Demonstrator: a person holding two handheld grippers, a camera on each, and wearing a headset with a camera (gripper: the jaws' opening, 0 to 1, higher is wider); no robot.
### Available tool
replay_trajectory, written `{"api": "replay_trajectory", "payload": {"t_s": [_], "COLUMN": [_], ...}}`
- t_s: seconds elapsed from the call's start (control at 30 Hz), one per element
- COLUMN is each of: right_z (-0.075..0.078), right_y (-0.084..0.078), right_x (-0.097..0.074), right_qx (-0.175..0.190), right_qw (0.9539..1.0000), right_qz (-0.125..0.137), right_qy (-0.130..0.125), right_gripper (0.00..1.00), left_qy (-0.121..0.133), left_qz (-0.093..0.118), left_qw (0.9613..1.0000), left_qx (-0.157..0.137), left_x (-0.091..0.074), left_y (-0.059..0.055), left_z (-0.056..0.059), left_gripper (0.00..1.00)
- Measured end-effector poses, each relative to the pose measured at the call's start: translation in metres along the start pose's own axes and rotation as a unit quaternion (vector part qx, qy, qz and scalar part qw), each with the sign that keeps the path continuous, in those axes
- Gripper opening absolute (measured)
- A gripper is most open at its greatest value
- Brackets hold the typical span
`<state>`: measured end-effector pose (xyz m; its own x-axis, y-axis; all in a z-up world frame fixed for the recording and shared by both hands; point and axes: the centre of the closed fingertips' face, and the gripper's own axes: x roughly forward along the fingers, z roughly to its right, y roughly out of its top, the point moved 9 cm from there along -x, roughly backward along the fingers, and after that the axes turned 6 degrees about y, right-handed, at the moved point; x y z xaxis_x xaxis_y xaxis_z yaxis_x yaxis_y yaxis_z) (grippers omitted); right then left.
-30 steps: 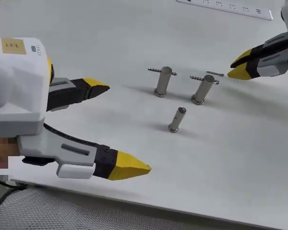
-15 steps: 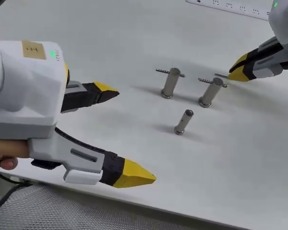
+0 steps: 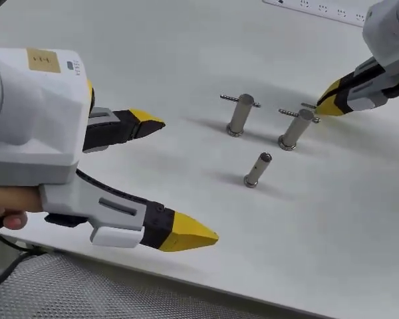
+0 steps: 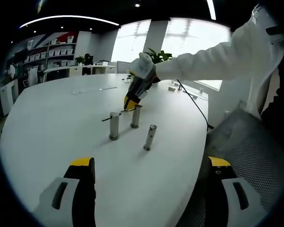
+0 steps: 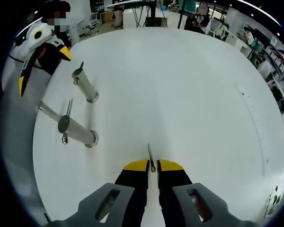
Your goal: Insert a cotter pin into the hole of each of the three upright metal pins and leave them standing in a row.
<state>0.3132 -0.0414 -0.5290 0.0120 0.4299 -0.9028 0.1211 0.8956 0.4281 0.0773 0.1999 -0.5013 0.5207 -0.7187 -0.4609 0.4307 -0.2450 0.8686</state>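
My left gripper (image 3: 189, 179) hangs over the near side of the desk (image 3: 186, 53). Its yellow-tipped jaws are spread wide and hold nothing. They point toward 2 o'clock in the head view, at the three metal pins.

My right gripper (image 3: 322, 106) is low over the desk at the far right. Its jaws are pressed almost together on the loose cotter pin (image 5: 151, 158). In the right gripper view that thin pin sits between the two yellow tips and points to 12 o'clock. It lies flat against the desk surface.

All three metal pins stand upright on the desk. The far-left metal pin (image 3: 240, 116) has a cotter pin (image 3: 234, 99) through its top, sticking out toward 9 o'clock. The far-right metal pin (image 3: 294, 129) stands at 3 o'clock from it and also carries a fitted cotter pin (image 3: 289, 113) across its head. My right gripper's tips are just beside that head, at its 2 o'clock. The near metal pin (image 3: 257, 170) stands apart from the other two, at 5 o'clock from the far-left one. Its cross hole near the top is bare. The three form a triangle.
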Motion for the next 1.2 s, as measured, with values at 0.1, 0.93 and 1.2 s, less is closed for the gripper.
{"api": "replay_trajectory", "payload": {"t_s": [0.1,0.93,1.2], "right_z": [0.001,0.003,0.001], "right_y": [0.001,0.009,0.01], "right_x": [0.001,0.003,0.003], "right_qx": [0.007,-0.016,-0.007], "right_qw": [1.0,0.9975,0.9975], "right_qz": [-0.004,-0.067,-0.067], "right_qy": [0.001,-0.014,-0.02], "right_gripper": [0.01,0.0,0.0], "left_qy": [0.0,0.006,0.012], "left_qz": [-0.002,0.001,0.005], "left_qw": [1.0,1.0,0.9999], "left_qx": [0.003,0.004,0.002], "left_x": [0.001,0.001,-0.002], "left_y": [0.001,0.007,0.009], "left_z": [0.0,-0.016,-0.014], "left_gripper": [0.96,0.94,0.92]}}
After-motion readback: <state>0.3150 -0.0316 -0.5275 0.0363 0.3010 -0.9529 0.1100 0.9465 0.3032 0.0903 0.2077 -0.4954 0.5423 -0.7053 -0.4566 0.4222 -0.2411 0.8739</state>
